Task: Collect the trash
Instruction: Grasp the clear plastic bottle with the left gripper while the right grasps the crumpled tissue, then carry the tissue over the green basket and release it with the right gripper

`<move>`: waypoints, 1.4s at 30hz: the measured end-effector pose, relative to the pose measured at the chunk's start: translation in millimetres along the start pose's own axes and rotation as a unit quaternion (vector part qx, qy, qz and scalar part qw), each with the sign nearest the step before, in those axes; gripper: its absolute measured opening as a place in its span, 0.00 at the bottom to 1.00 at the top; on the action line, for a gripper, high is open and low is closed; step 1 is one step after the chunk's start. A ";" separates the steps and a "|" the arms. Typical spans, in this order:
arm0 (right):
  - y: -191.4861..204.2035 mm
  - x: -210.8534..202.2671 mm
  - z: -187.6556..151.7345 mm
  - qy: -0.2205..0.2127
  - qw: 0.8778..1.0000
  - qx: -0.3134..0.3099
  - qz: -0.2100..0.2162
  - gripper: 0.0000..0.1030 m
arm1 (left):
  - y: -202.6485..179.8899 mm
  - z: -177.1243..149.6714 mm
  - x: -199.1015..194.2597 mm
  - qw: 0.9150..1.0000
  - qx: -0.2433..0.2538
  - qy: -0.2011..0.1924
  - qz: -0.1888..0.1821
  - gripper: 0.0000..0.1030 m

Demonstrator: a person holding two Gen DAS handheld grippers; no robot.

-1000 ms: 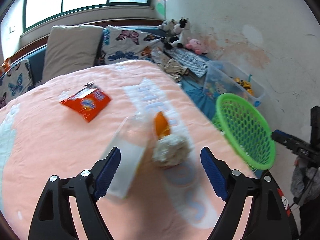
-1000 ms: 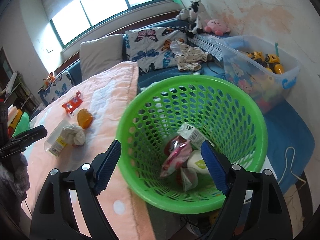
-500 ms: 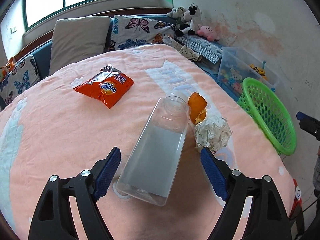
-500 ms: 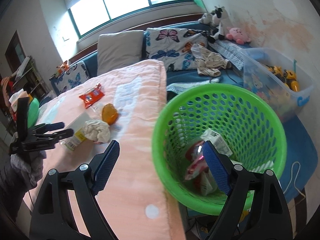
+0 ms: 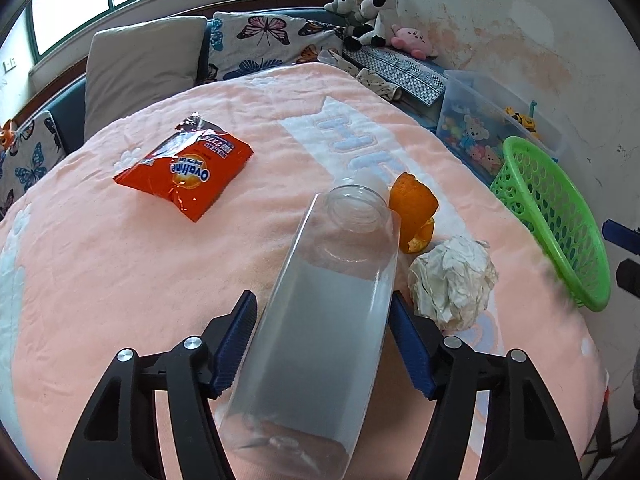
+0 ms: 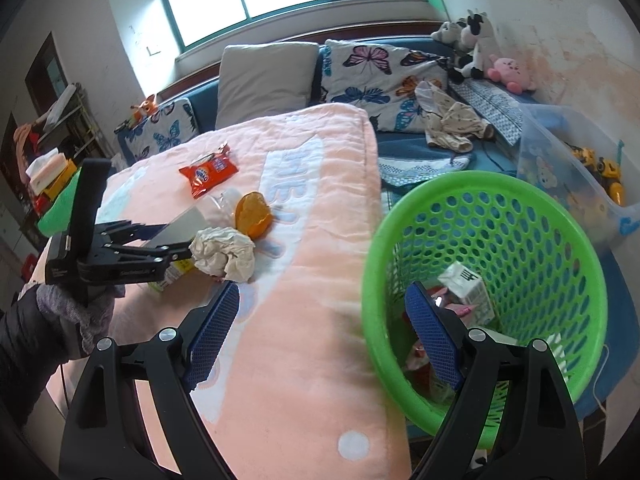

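Left wrist view: the left gripper [image 5: 322, 344] straddles a clear plastic bottle [image 5: 320, 312] that lies on its side on a peach blanket [image 5: 100, 264] covering the bed. The bottle has no cap, and its open mouth points away from the camera. The blue ribbed fingers [image 5: 236, 344] have just been closing with the bottle between them; the right-hand pad sits against the bottle's wall, while contact at the left-hand pad cannot be told, so a firm pinch is not confirmed.

Just beside the bottle's right flank lies a crumpled paper ball [image 5: 452, 280], and touching the bottle's neck on the same side is a curl of orange peel [image 5: 416, 216]. An orange Ovaltine wrapper [image 5: 184, 168] lies well apart, further up the blanket to the left. A green perforated basket [image 5: 560, 224] stands at the blanket's right edge.

Right wrist view: the right gripper [image 6: 324, 340] hangs over the edge of the blanket, its fingers [image 6: 212, 336] spread with nothing between them. The right finger overlaps the basket's near rim in the picture. Inside the basket lie a small white carton [image 6: 468, 288] and pink wrappers [image 6: 460, 310]. A gloved hand [image 6: 76, 312] holds the left gripper beside the paper ball. Pillows [image 6: 264, 80] and plush toys [image 6: 476, 44] line the far wall.
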State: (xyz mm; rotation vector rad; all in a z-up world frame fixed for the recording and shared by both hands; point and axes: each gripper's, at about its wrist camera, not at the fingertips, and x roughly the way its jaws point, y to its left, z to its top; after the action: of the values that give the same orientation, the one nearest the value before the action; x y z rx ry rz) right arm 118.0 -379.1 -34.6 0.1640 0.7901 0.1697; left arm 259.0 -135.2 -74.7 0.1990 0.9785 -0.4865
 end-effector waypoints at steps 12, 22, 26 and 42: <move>21.6 23.1 3.6 0.017 0.999 -0.020 0.019 0.82 | 8.5 -6.9 -10.9 1.000 -0.006 -0.015 -0.005 0.53; 54.5 55.8 10.0 0.032 0.998 -0.035 0.045 0.82 | 34.7 -27.0 -39.7 0.999 -0.018 -0.023 0.016 0.51; 68.3 72.3 15.1 0.037 0.997 -0.041 0.053 0.82 | 44.2 -36.7 -45.3 0.999 -0.024 -0.022 0.022 0.51; 87.5 109.6 15.5 0.057 0.996 -0.055 0.042 0.59 | 54.5 -43.0 -34.2 0.999 -0.039 -0.002 0.015 0.52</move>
State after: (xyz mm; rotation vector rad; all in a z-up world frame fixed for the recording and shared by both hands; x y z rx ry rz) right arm 197.1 -271.9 -81.2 0.0845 0.8864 0.3038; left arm 237.4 -60.9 -72.8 0.1424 0.9882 -0.4203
